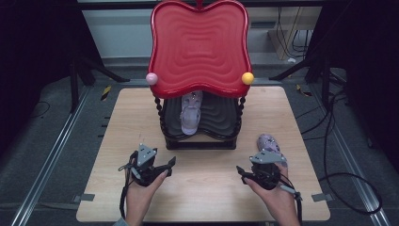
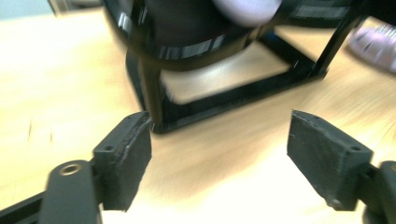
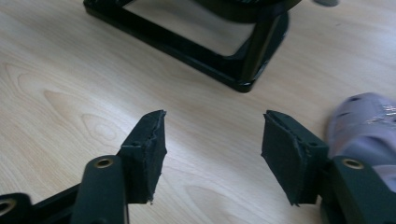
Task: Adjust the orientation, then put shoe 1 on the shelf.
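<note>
Lilac perforated children's clog shoes are the things in hand here: one lilac clog (image 1: 269, 142) lies on the light wooden table (image 1: 207, 188) at the lower right of the high view, toe pointing up the frame, just above the right gripper (image 1: 245, 172). The second lilac clog (image 1: 191, 114) rests on the black ribbed lower shelf (image 1: 219, 115) of the two-tier stand at the centre of the frame, under the glossy red wavy upper tray (image 1: 199, 44), toe toward the bottom of the picture. A small pink ball (image 1: 151, 78) sits at the tray's left front corner and a small yellow ball (image 1: 247, 78) at its right front corner.

In the right gripper view the right gripper (image 3: 212, 140) has its black jaws apart with nothing between them, only bare tabletop; the clog on the table (image 3: 366, 128) lies at the right edge of that frame, just beside the right-hand jaw, and whether it touches is not clear. The stand's black base frame (image 3: 210, 60) fills the upper middle.

The left gripper (image 1: 170, 165) sits at the lower left centre of the high view, held by a hand (image 1: 141, 190) rising from the bottom edge. In the left gripper view the left gripper (image 2: 219, 135) has its jaws spread wide over bare wood, pinching nothing. That picture is blurred; the black base frame (image 2: 233, 95) lies ahead in the upper middle, the shelf clog's pale toe (image 2: 247, 9) at the top edge, and the table clog (image 2: 376, 44) at the upper right.
</note>
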A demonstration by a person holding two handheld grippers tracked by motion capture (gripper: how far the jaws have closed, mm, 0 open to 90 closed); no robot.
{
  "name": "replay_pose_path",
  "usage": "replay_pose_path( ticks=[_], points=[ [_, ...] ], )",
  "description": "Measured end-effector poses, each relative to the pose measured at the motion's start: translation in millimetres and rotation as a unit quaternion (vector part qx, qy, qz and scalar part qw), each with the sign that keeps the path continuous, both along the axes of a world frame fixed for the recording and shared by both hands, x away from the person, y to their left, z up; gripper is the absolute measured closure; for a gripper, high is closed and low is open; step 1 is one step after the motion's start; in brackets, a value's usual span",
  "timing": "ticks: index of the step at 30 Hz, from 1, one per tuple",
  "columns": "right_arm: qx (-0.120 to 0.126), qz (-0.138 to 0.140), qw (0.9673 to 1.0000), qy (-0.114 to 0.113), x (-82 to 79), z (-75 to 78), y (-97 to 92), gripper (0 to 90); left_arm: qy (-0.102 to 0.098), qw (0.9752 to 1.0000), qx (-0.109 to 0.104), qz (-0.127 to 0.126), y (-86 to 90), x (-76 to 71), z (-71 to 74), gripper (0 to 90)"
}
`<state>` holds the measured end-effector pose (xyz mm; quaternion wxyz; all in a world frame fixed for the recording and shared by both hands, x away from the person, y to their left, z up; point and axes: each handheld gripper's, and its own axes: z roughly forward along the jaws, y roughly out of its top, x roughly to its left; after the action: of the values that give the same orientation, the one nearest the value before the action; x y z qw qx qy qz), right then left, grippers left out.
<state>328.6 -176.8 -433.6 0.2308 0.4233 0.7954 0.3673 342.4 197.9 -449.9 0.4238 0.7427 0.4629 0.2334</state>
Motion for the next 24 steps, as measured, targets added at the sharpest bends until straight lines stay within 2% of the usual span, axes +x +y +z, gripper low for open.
replay_pose_path(
  ticks=[4, 7, 9, 13, 17, 21, 24],
  points=[
    [-0.006, -0.008, 0.9999, 0.005, 0.6, 16.1, -12.4, 43.6, 0.020, 0.9996, 0.016, 0.007, 14.2, 3.4, -12.7, 17.2],
    [-0.014, -0.019, 0.9997, 0.004, 1.6, 24.4, -22.2, 44.3, 0.034, 0.9991, 0.013, 0.022, 27.2, 8.0, -17.7, 14.0],
    [-0.020, -0.023, 0.9995, 0.008, 3.4, 27.6, -29.2, 44.9, 0.041, 0.9985, 0.019, 0.030, 35.7, 9.9, -21.6, 13.0],
    [-0.030, -0.032, 0.9987, 0.026, 8.6, 29.8, -43.2, 46.7, 0.046, 0.9972, 0.037, 0.046, 50.7, 8.8, -28.7, 11.8],
    [-0.043, -0.036, 0.9976, 0.042, 12.2, 29.4, -53.6, 50.4, 0.056, 0.9963, 0.032, 0.056, 64.4, 11.9, -33.7, 8.8],
    [-0.043, -0.040, 0.9966, 0.058, 14.7, 27.4, -61.6, 54.5, 0.059, 0.9957, 0.039, 0.060, 71.8, 13.8, -38.1, 7.1],
    [-0.040, -0.041, 0.9965, 0.062, 15.6, 27.0, -65.5, 57.9, 0.061, 0.9952, 0.042, 0.065, 75.3, 14.4, -38.9, 7.0]
  ],
)
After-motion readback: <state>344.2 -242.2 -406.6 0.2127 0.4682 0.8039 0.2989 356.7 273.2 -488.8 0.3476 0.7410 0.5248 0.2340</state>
